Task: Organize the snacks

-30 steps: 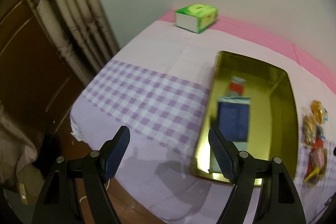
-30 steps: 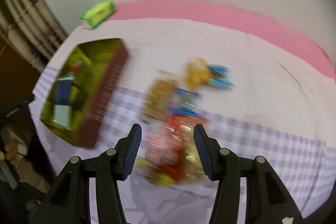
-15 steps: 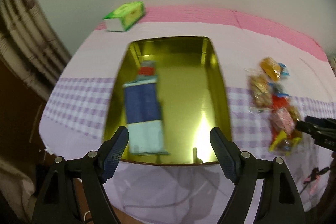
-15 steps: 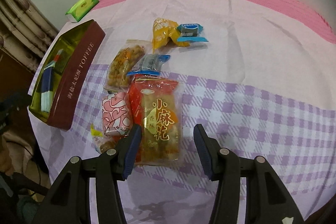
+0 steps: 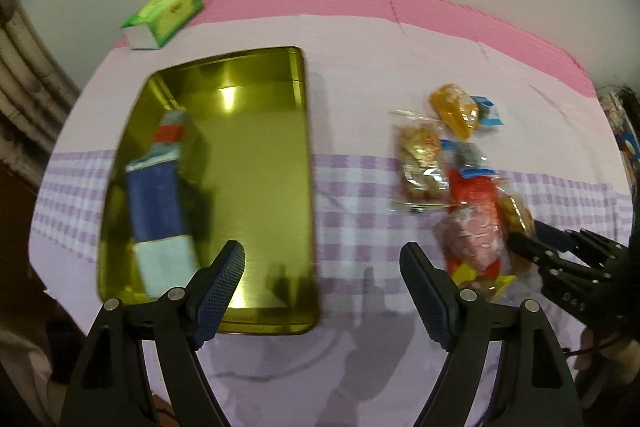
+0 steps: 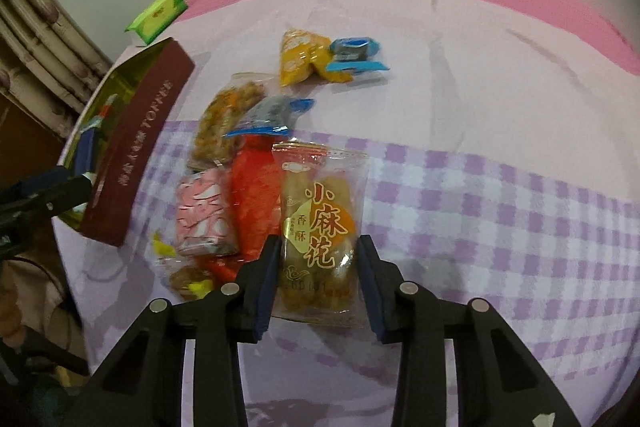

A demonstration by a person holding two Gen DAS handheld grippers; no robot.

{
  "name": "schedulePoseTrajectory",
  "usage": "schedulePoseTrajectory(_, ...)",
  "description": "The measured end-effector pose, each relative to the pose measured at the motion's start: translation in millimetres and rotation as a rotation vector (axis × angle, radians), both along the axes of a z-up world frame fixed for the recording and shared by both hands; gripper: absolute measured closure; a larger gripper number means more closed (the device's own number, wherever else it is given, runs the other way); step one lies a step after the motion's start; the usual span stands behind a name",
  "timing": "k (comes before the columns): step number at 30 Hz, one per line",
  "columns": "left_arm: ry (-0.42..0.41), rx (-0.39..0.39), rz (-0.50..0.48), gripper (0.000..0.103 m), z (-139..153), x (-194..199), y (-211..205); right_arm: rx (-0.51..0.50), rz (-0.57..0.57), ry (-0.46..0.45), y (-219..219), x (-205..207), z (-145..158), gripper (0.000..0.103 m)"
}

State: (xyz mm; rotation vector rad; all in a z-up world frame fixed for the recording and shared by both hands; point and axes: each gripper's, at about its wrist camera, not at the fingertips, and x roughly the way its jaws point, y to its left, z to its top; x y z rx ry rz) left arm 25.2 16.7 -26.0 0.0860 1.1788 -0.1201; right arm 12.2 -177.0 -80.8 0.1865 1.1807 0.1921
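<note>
Nearest, the right gripper has its two fingers around the clear twisted-dough snack packet, touching both of its sides. Just left of this packet lie the red packet and the pink packet; behind it are the nut packet and, farther, the yellow packet. Left of the packets stands the toffee tin, with a blue box inside. The left gripper hangs over the tin's near right corner, fingers spread wide and holding nothing. Beyond the tin, a green tissue box lies near the wall.
</note>
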Motion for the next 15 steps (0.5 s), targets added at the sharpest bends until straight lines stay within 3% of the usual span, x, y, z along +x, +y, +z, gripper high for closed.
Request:
schedulePoseTrajectory(7, 0.043, -0.027, -0.047, 0.023, -2.8, 9.6, -35.4, -0.126, -0.062, -0.026, -26.9, -4.3, 0.4, 0.069)
schedulePoseTrajectory(15, 0.133, -0.056, -0.069, 0.023, -15.0, 19.9, -73.1, -0.113, -0.071, -0.024, -44.3, -5.5, -3.1, 0.067)
